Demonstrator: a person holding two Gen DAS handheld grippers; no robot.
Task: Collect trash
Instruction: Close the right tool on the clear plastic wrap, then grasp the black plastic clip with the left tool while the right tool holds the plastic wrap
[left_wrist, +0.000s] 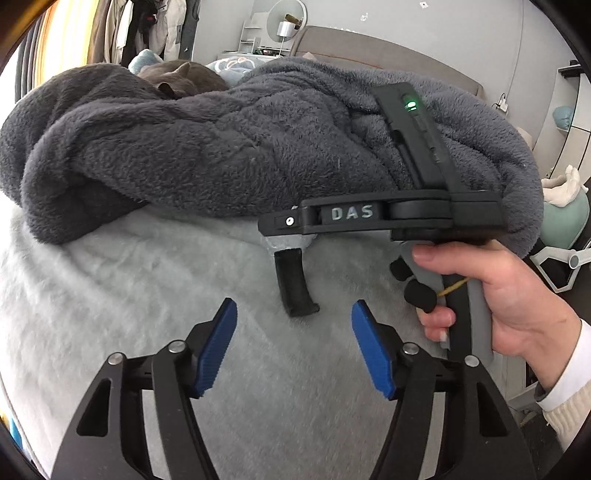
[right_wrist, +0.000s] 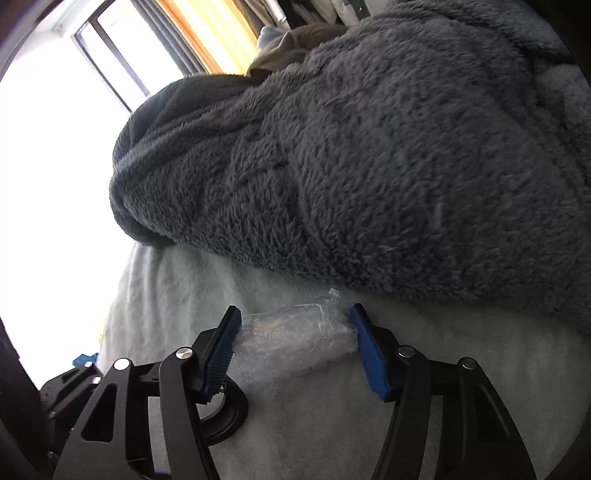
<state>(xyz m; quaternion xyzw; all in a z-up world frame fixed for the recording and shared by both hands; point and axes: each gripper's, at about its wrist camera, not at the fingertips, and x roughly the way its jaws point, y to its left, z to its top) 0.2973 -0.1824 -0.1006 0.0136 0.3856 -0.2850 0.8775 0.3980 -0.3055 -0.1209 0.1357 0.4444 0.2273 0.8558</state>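
A crumpled clear plastic wrapper lies on the pale grey bedsheet, just below the edge of a dark grey fleece blanket. My right gripper has its blue pads against both ends of the wrapper. In the left wrist view the right gripper's body is held by a hand, one black finger pointing down at the sheet; the wrapper is hidden there. My left gripper is open and empty above the sheet.
The dark fleece blanket is heaped across the bed. A grey cat lies behind it. A round mirror and shelf stand at the back wall. A bright window is at the left. A teal chair is at right.
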